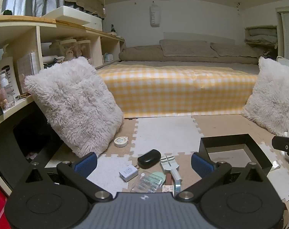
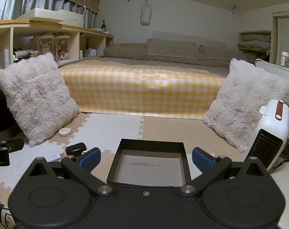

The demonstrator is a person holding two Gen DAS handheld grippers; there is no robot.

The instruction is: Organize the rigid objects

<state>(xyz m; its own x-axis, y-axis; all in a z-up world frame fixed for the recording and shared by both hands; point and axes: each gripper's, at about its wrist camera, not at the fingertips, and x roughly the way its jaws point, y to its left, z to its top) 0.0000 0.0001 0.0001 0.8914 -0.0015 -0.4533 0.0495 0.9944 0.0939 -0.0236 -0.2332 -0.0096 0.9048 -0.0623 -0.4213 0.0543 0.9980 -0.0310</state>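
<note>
My left gripper [image 1: 144, 165] is open and empty above a cluster of small items on the foam floor mat: a black oval case [image 1: 149, 158], a white USB charger [image 1: 128, 173], a clear plastic packet [image 1: 147, 183], a metal tool [image 1: 170, 165] and a brown tube [image 1: 168, 179]. A round white tape [image 1: 121, 141] lies further off by the left pillow. A black open box [image 1: 234, 152] sits to the right, with nothing inside it. My right gripper [image 2: 146, 159] is open and empty, right over that box [image 2: 148, 164]. The black case [image 2: 75, 148] and charger [image 2: 54, 156] show at its left.
Two fluffy white pillows [image 1: 74, 105] [image 2: 245, 103] lean at both sides of a bed with a yellow checked cover [image 1: 175, 89]. Wooden shelves [image 1: 49, 43] line the left wall. A white fan heater [image 2: 268, 139] stands at the right.
</note>
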